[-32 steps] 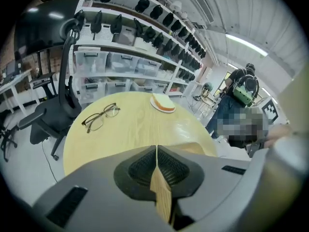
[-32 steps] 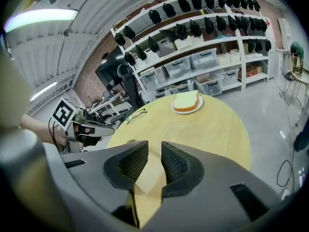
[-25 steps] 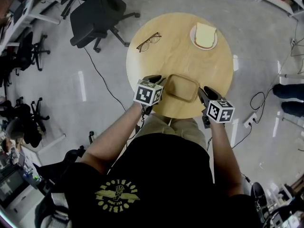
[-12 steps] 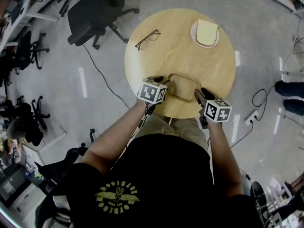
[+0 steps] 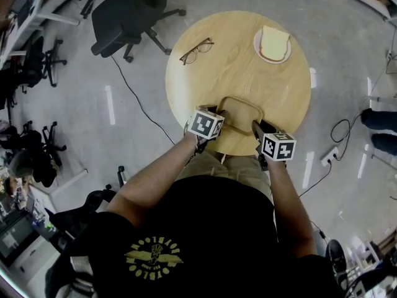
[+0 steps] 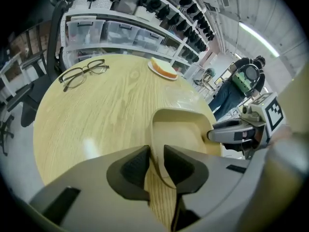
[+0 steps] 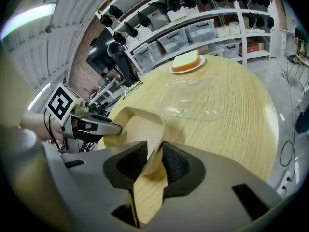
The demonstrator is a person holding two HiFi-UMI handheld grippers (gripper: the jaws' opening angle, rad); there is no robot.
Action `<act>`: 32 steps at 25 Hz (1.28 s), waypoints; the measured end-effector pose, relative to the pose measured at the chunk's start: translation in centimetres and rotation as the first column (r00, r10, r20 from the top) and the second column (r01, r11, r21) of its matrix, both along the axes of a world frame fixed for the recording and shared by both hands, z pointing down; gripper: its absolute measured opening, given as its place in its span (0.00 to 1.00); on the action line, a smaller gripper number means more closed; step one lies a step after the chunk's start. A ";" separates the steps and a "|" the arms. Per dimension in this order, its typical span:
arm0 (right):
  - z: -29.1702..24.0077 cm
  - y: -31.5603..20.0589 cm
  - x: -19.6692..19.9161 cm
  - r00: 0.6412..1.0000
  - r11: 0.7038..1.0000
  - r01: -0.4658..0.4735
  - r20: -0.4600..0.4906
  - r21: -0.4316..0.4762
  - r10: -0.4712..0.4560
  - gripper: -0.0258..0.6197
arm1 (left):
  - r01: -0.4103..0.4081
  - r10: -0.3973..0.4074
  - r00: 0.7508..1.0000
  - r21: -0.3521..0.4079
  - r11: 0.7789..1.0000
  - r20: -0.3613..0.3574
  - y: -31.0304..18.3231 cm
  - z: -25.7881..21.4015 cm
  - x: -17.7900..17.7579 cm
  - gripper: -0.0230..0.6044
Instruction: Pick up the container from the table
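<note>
Currently: container point(image 5: 240, 112), tan and empty, rests on table point(image 5: 236, 73) at its near edge, not yet lifted. Left gripper point(image 5: 216, 112) and right gripper point(image 5: 255, 128): jaws have just been closing, and each now pinches an opposite wall. Nearby: glasses point(image 5: 196, 51), bread point(image 5: 274, 41) on plate point(image 5: 258, 51), clear lid point(image 7: 193, 98). All are apart from the container; nothing seems to block the lift.

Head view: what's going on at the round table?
A person holds a tool in each hand and works on the tan container at the near edge of the table. The left tool and the right tool have just been closing on opposite sides of its rim, and the pads now look pressed on the wall. The container sits on the table, not yet lifted. Glasses and a plate with bread lie untouched at the far side.
</note>
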State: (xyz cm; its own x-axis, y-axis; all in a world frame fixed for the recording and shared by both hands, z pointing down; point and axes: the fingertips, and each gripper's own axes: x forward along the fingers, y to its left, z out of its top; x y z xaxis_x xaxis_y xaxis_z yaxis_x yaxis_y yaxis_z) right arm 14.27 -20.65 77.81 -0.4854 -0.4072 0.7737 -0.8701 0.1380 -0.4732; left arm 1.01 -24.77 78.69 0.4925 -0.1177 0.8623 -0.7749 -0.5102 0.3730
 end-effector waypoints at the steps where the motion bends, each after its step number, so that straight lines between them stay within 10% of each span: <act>1: 0.0 0.1 0.1 1.000 1.000 -0.003 -0.006 -0.003 0.003 0.20 | 0.001 -0.001 1.000 0.010 1.000 0.011 0.0 -0.1 -0.1 0.18; 16: -5.4 -1.4 0.4 0.998 0.994 0.000 -0.061 0.107 0.006 0.18 | -0.002 0.005 1.000 0.179 0.984 -0.018 -1.9 -5.6 -0.1 0.11; 32: -15.8 -3.2 -0.4 0.987 0.951 0.016 -0.155 0.309 0.034 0.17 | 0.013 0.020 0.997 0.408 0.913 -0.077 -3.6 -16.5 -0.9 0.11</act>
